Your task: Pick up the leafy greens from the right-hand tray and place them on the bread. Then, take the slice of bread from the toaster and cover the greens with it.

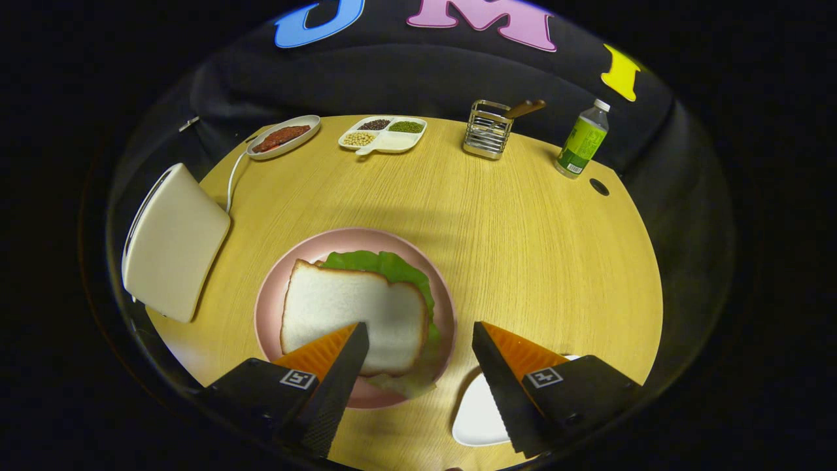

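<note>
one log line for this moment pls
hand-held gripper: open, holding nothing | bread: on greens, on plate | toaster: beside plate

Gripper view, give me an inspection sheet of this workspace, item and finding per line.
Surface: round wooden table, a small dark hole near the bottle.
Job's things: pink plate holds a bread slice lying on top of the greens, which stick out at its far side; toaster stands beside the plate; white tray sits under the right finger.
Clutter: oval dish, divided dish, wire rack, bottle along the far edge.
Grippers: gripper open, holding nothing, over the plate's near edge.
Cables: white cord runs from the toaster.
Surroundings: black cloth wall.
</note>
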`<action>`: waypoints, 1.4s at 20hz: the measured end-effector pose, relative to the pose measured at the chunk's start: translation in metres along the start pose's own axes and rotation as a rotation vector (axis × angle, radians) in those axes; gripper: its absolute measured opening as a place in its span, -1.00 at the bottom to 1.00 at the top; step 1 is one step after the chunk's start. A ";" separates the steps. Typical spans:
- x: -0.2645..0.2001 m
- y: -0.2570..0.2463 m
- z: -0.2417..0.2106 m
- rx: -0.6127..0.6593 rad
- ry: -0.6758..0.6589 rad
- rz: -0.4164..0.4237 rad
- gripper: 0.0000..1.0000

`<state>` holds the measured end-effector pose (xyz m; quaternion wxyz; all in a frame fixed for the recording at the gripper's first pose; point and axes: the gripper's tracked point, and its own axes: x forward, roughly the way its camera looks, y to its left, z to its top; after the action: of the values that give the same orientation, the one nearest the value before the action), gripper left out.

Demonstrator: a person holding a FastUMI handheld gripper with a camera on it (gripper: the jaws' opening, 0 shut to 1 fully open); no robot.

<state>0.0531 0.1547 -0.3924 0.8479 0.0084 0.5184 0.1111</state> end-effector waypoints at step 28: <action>-0.293 0.006 0.121 -0.022 -0.663 0.062 0.98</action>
<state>0.0302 0.1145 -0.0783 0.9667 0.0505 0.2124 0.1337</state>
